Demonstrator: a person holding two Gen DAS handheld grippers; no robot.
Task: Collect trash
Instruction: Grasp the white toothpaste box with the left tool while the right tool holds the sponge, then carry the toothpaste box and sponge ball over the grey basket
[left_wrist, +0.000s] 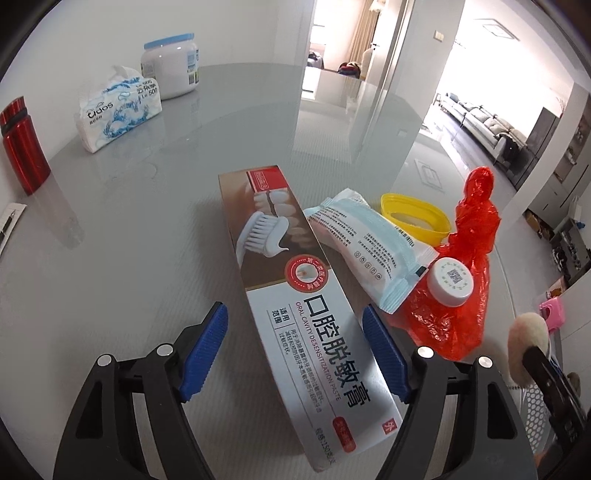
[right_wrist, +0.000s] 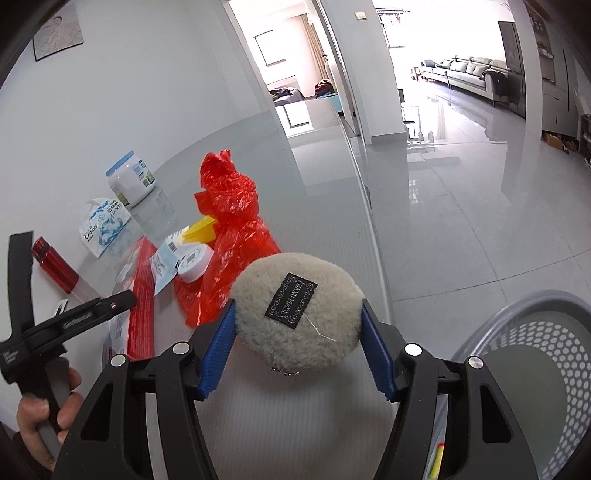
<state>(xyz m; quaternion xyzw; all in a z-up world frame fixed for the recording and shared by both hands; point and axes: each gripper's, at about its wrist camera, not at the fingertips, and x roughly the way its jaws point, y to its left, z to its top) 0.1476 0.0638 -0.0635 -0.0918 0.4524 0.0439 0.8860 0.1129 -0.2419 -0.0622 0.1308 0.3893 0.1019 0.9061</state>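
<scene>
My left gripper (left_wrist: 293, 328) is open, its blue pads either side of a toothpaste box (left_wrist: 295, 295) lying on the grey table, not touching it. Beside the box lie a blue-white wipes packet (left_wrist: 365, 251), a yellow lid (left_wrist: 413, 218), a white cap (left_wrist: 450, 280) and a crumpled red plastic bag (left_wrist: 465, 266). My right gripper (right_wrist: 297, 325) is shut on a beige fluffy puff (right_wrist: 295, 302) with a black label, held at the table's right edge. The same red bag (right_wrist: 232, 221) and box (right_wrist: 140, 291) lie to its left.
A tissue pack (left_wrist: 118, 107), a white jar with blue lid (left_wrist: 170, 66) and a red bottle (left_wrist: 22, 144) stand at the table's far left. A grey perforated bin (right_wrist: 535, 369) stands on the floor right of the table edge (right_wrist: 373, 236).
</scene>
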